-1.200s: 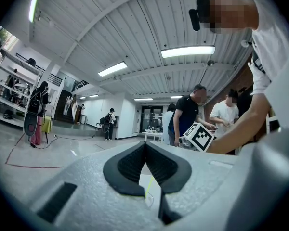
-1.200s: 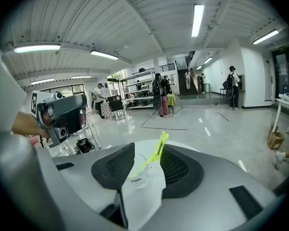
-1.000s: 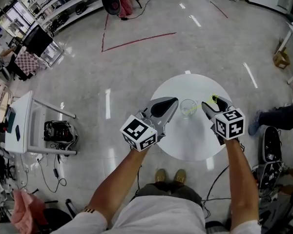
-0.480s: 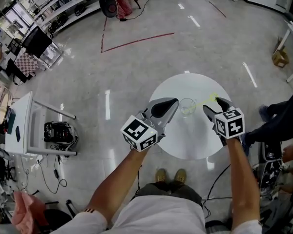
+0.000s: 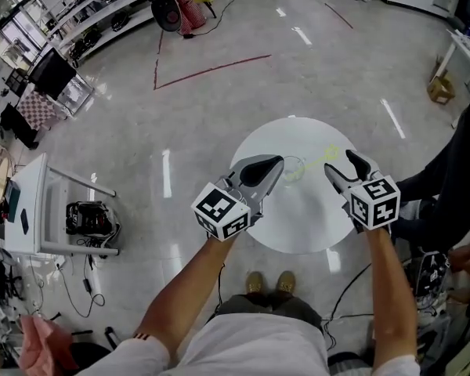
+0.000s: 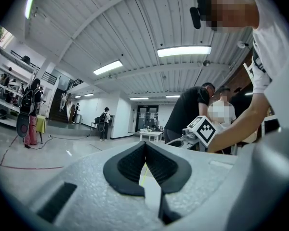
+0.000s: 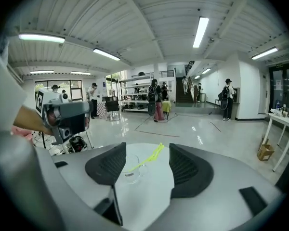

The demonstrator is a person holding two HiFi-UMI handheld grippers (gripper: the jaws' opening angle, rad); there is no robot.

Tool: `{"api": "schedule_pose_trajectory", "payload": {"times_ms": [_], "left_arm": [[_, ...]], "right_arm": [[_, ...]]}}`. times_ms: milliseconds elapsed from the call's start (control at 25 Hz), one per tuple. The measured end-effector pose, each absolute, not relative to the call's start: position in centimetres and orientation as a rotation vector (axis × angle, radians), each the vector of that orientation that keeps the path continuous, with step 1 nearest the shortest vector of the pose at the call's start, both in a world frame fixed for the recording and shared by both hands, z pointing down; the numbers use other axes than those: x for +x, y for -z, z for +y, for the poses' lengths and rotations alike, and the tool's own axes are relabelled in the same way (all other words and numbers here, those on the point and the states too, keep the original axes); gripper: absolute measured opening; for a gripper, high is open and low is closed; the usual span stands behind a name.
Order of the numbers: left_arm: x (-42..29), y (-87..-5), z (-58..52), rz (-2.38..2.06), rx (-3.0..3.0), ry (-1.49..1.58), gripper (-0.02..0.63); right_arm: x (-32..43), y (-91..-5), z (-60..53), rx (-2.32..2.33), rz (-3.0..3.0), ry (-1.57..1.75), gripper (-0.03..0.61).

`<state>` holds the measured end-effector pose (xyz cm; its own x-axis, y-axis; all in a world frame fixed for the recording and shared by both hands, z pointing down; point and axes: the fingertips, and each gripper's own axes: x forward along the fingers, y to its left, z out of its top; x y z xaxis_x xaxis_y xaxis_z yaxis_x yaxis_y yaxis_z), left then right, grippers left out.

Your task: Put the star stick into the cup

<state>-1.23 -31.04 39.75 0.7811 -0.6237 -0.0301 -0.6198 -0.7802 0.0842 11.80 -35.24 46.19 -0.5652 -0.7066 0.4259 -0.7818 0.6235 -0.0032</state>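
I'm looking down on a glossy grey floor [image 5: 219, 124] crossed by a red tape line [image 5: 211, 68], a round white table [image 5: 298, 227] in the middle, shelving racks [image 5: 98, 16] far left, and strip lights [image 7: 201, 30] along a ribbed white ceiling [image 7: 149, 13].

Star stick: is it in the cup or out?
In. The yellow star stick leans inside the clear cup, lower end down in it, star end poking out over the rim.

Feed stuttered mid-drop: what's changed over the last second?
The right tongs have just opened, let go of the thin yellow-green star stick and drawn back; it now leans in the clear glass cup. The shut left tongs, cup and round white table stayed put.
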Motion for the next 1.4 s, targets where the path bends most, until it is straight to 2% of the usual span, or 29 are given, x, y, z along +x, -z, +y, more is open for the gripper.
{"api": "schedule_pose_trajectory", "payload": {"times_ms": [200, 400, 720, 1400], "left_arm": [[-0.2, -38.7, -30.8, -0.986, 2.919, 0.107, 0.015], [0.6, -37.1, -30.4, -0.975, 2.944, 0.131, 0.015], [0.4, -34.5, -29.3, -0.977, 2.979, 0.191, 0.015], [1.0, -30.7, -26.6, -0.95, 3.037, 0.266, 0.015]], "right_arm": [[10.9, -41.8, -34.1, 1.174, -2.617, -0.212, 0.237], [9.8, -38.0, -32.8, 1.151, -2.734, -0.158, 0.133], [7.4, -34.0, -30.2, 1.086, -2.864, -0.071, 0.054], [5.8, -29.7, -26.3, 1.058, -2.975, 0.06, 0.012]]}}
